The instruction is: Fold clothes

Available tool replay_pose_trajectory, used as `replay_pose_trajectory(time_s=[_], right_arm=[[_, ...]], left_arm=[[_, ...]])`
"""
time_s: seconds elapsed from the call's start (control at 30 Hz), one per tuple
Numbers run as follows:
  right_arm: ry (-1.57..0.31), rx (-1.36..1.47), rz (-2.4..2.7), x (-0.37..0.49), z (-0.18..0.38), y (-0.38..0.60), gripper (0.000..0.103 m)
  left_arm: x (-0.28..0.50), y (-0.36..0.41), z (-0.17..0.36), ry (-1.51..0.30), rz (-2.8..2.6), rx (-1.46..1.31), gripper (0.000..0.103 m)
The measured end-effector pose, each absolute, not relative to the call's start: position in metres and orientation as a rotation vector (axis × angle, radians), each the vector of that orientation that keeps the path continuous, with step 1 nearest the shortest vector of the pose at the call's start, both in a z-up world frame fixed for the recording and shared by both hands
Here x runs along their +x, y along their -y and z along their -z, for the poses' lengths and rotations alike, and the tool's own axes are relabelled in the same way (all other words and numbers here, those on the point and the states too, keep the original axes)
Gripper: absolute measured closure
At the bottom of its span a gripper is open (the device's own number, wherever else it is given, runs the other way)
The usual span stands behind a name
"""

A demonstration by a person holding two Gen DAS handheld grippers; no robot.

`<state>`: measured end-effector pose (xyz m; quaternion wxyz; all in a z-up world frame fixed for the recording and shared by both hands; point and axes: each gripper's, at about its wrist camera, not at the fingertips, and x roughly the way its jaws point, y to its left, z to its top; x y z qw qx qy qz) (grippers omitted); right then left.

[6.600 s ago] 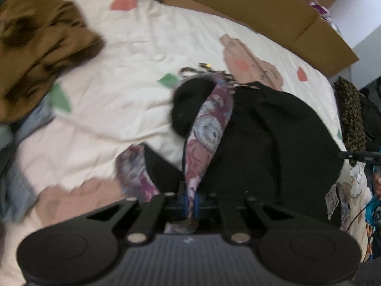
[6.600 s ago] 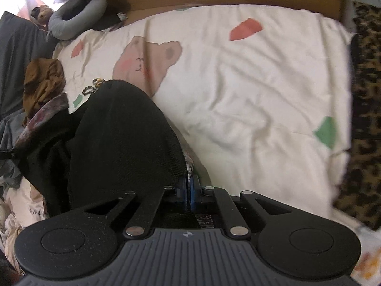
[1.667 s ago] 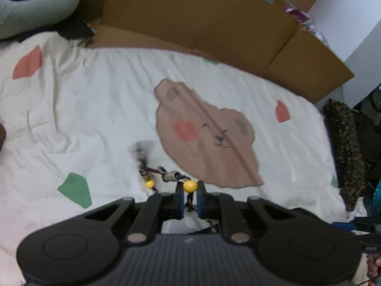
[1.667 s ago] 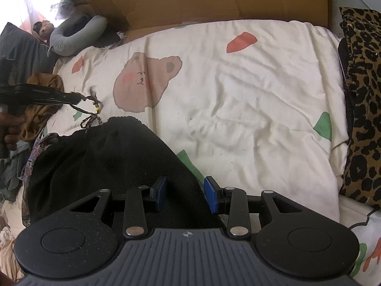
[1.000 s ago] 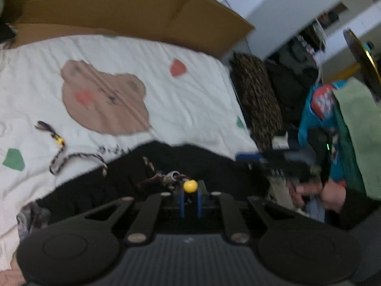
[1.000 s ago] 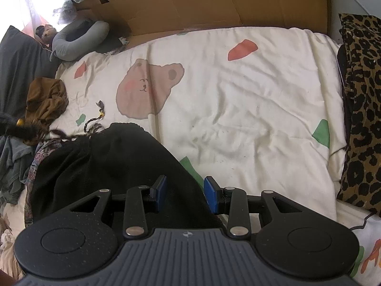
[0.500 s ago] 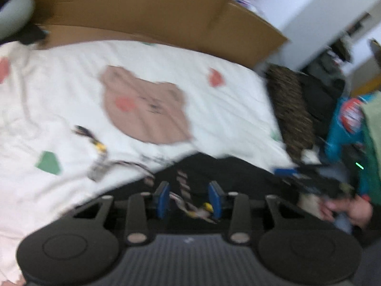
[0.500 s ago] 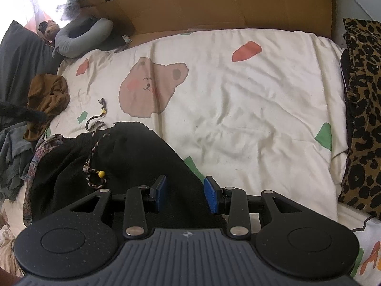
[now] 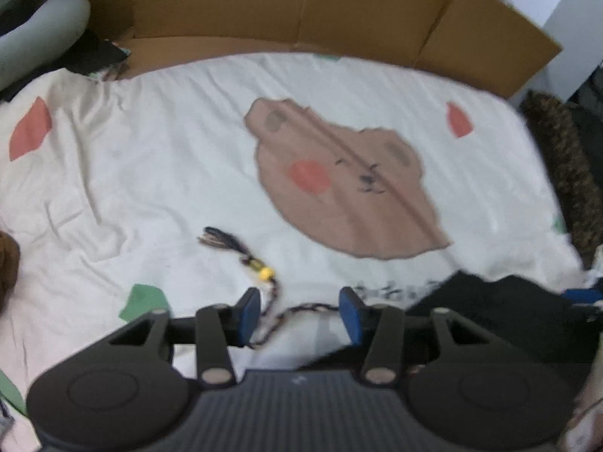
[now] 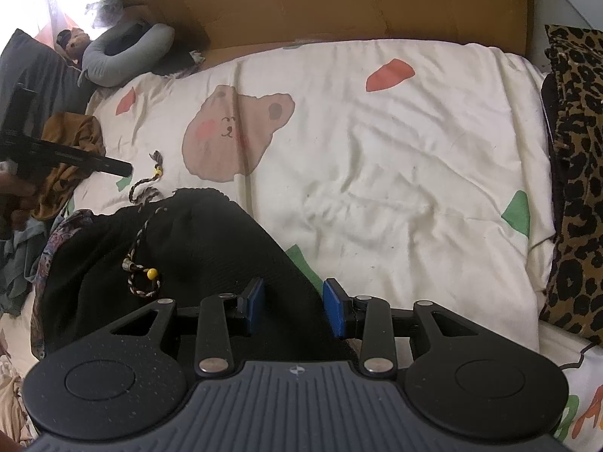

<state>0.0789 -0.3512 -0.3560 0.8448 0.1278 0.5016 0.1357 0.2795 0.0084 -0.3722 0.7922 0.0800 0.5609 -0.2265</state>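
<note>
A black garment [image 10: 196, 248] lies bunched on the bear-print sheet [image 10: 395, 173], with one braided drawstring end [image 10: 145, 275] and its yellow bead resting on it. The other drawstring end [image 9: 264, 275], with tassel and yellow bead, lies on the sheet. My left gripper [image 9: 299, 310] hovers over this cord, which runs loose between its opening jaws; the pads touch nothing. From the right wrist view the left gripper [image 10: 126, 168] shows as a dark bar at the left. My right gripper [image 10: 294, 307] stands open just above the garment's near edge.
A cardboard wall [image 10: 339, 3] lines the far side of the bed. Beside the bed's right edge sits a leopard-print cushion [image 10: 576, 173]. A grey neck pillow [image 10: 124, 52] lies at the back left. A brown garment [image 10: 71, 150] and other clothes are heaped at the left.
The left gripper let go of the beaded cord end, which now lies on the black garment. It swung left and down over the other cord end, jaws wider. The right gripper kept still.
</note>
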Motion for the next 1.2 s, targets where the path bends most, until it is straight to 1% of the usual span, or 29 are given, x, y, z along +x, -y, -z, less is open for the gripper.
replay_pose_trajectory(time_s=[0.1, 0.17, 0.2, 0.23, 0.27, 0.3, 0.4, 0.63, 0.93, 1.03, 1.2], right_arm=[[-1.059, 0.265, -0.286, 0.079, 0.356, 0.351, 0.062], [-1.059, 0.264, -0.287, 0.079, 0.356, 0.351, 0.062], [-1.059, 0.264, -0.287, 0.078, 0.356, 0.351, 0.062], [-1.06, 0.263, -0.287, 0.078, 0.355, 0.351, 0.062], [-1.06, 0.263, -0.287, 0.078, 0.355, 0.351, 0.062], [-1.06, 0.262, -0.287, 0.077, 0.355, 0.351, 0.062], [-1.06, 0.269, -0.287, 0.076, 0.355, 0.351, 0.062], [-1.049, 0.258, -0.301, 0.072, 0.346, 0.348, 0.062], [-1.022, 0.235, -0.3, 0.064, 0.325, 0.348, 0.062], [-1.013, 0.229, -0.293, 0.063, 0.319, 0.351, 0.062], [-1.009, 0.223, -0.281, 0.062, 0.313, 0.354, 0.062]], left_arm=[[0.284, -0.011, 0.388, -1.226, 0.465, 0.183, 0.055], [0.285, -0.012, 0.397, -1.242, 0.46, 0.188, 0.059], [0.286, -0.013, 0.401, -1.248, 0.464, 0.185, 0.065], [0.286, -0.014, 0.404, -1.256, 0.472, 0.175, 0.087], [0.285, -0.015, 0.406, -1.264, 0.484, 0.161, 0.1], [0.284, -0.015, 0.406, -1.267, 0.498, 0.153, 0.101], [0.271, -0.01, 0.393, -1.243, 0.54, 0.172, 0.101], [0.249, 0.001, 0.338, -1.183, 0.616, 0.137, 0.101], [0.218, 0.025, 0.28, -1.106, 0.751, 0.117, 0.101], [0.204, 0.029, 0.266, -1.078, 0.791, 0.125, 0.101], [0.185, 0.035, 0.259, -1.115, 0.899, 0.082, 0.101]])
